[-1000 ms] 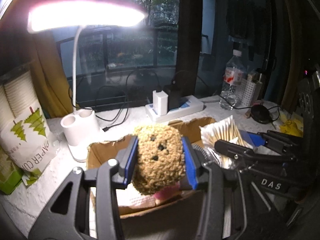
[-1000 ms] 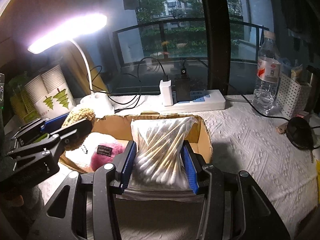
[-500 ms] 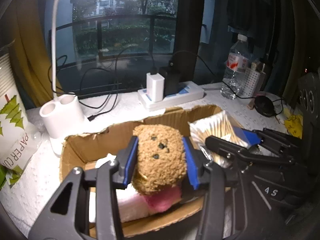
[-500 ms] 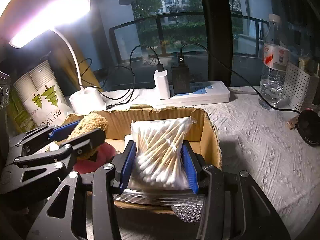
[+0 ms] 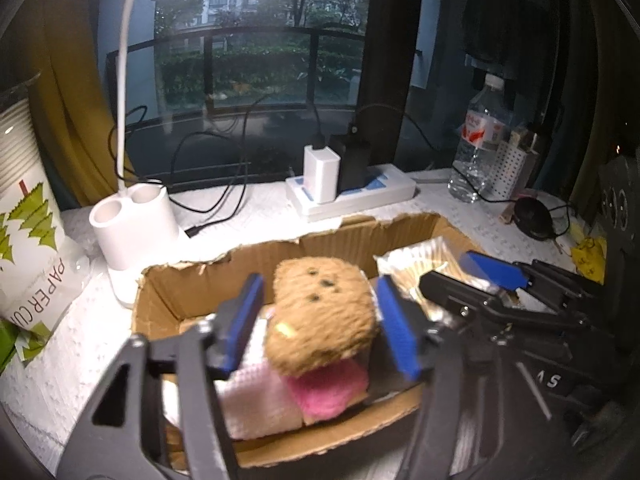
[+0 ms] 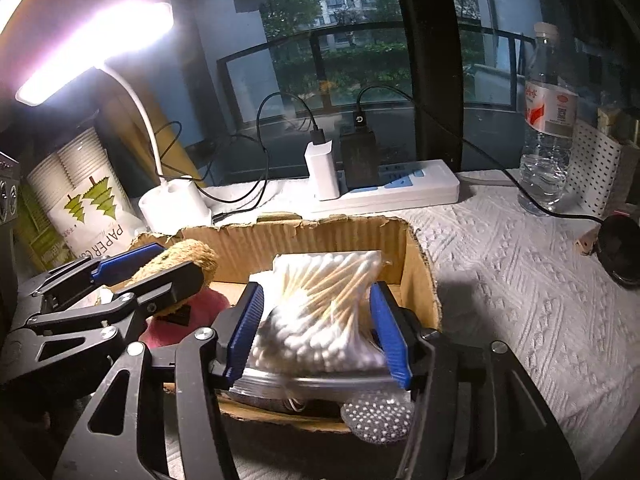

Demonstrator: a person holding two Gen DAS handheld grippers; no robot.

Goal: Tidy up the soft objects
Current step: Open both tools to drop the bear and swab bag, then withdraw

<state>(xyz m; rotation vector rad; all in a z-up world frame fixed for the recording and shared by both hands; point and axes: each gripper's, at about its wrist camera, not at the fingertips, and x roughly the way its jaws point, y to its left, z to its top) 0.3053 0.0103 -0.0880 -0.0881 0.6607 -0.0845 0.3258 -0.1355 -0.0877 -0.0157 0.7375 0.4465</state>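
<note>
A torn cardboard box (image 5: 248, 254) (image 6: 304, 240) stands on the table. My left gripper (image 5: 320, 320) is open over its left part, with gaps between its blue pads and the brown plush bear (image 5: 322, 320), which rests in the box on a pink and white cloth (image 5: 280, 400). The bear also shows in the right wrist view (image 6: 188, 256). My right gripper (image 6: 320, 330) is over the box's right part, with its pads apart around a clear bag of cotton swabs (image 6: 320, 312), seen also in the left wrist view (image 5: 416, 264). The bag lies on other items.
A white desk lamp base (image 5: 132, 232), a power strip with chargers (image 5: 352, 192), cables, a paper cup stack (image 6: 80, 192), a water bottle (image 6: 548, 128) and a black round object (image 6: 620, 252) stand behind and beside the box. A dotted grey item (image 6: 380, 416) pokes over the box's near edge.
Both grippers lowered their items into the box. The left jaws opened off the bear, which now rests on the cloth. The right jaws widened around the swab bag.
</note>
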